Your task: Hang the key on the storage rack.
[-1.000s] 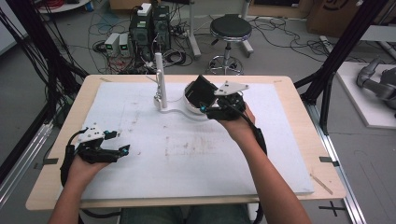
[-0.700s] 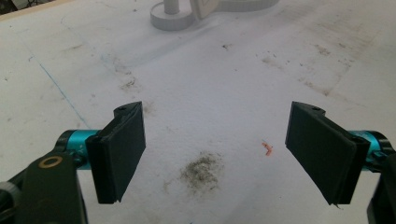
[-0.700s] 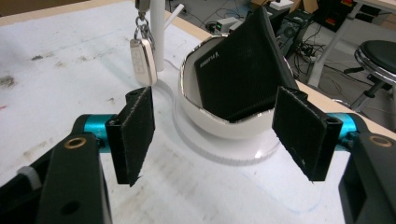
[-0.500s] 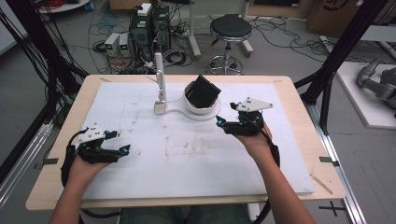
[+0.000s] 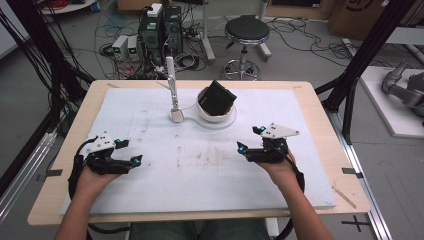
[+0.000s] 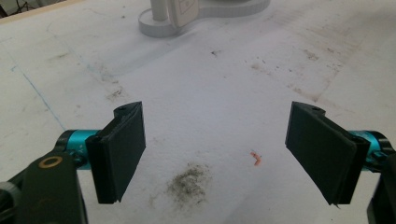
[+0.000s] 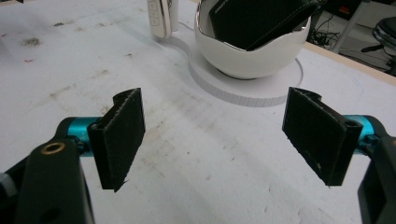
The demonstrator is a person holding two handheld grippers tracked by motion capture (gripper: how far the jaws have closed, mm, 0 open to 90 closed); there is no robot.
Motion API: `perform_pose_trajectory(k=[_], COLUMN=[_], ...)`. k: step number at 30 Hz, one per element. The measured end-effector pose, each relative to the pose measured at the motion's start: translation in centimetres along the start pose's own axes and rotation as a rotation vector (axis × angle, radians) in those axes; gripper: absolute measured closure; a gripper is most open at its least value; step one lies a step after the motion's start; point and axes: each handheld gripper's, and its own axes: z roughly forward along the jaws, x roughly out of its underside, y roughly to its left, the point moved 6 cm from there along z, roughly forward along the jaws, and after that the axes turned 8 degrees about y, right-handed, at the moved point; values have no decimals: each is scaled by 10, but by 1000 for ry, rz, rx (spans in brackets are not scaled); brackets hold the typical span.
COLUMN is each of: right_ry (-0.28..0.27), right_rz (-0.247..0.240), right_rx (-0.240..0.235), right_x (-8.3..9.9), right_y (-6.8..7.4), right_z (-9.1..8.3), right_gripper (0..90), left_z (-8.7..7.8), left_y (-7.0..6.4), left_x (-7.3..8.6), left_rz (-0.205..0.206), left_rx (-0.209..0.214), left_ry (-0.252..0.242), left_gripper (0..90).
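Note:
A white bowl (image 5: 218,115) stands on a round white base (image 5: 227,123) at the back middle of the white mat, and a black flat object (image 5: 216,97) leans inside it. The right gripper view has the bowl (image 7: 252,56) and the black object (image 7: 257,18) straight ahead. My right gripper (image 5: 243,150) rests open on the mat at the right, well in front of the bowl, its jaws wide apart with nothing between them (image 7: 215,140). My left gripper (image 5: 135,161) sits open at the left of the mat, jaws empty (image 6: 219,154).
A thin white post (image 5: 171,82) rises from a small block (image 5: 177,115) joined to the round base, left of the bowl. The mat (image 5: 200,165) is stained and scuffed. Beyond the table are a stool (image 5: 244,32), computers and cables on the floor.
My right gripper has drawn back from the bowl toward the person and to the right, leaving the black object in the bowl. The left gripper has stayed put.

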Motion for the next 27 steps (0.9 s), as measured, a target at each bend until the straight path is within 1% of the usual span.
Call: perform_pose_trajectory(k=[2, 4, 7, 10, 13, 19, 21, 27], right_ry=[3, -5, -2, 31, 41, 68, 78, 88], right_rz=[4, 16, 38, 62, 65, 79, 88, 74], right_rx=[0, 0, -2, 6, 4, 20, 19, 13], right_x=[4, 9, 15, 21, 25, 28, 29, 29], right_y=[0, 0, -3, -6, -8, -13, -13, -9], right_z=[1, 0, 2, 9, 15, 18, 18, 20], right_gripper=[213, 208, 208, 208, 208, 208, 208, 208], left_z=[2, 3, 2, 2, 2, 3, 4, 3], left_y=[0, 0, -1, -2, -1, 0, -1, -1], left_x=[-1, -3, -5, -5, -5, -5, -5, -5], left_rz=[1, 1, 7, 6, 5, 2, 1, 5], left_rx=[1, 4, 5, 6, 6, 8, 9, 9], left_ry=[-2, -5, -9, -14, -12, -12, -14, -13], left_gripper=[201, 201, 201, 201, 201, 201, 201, 201])
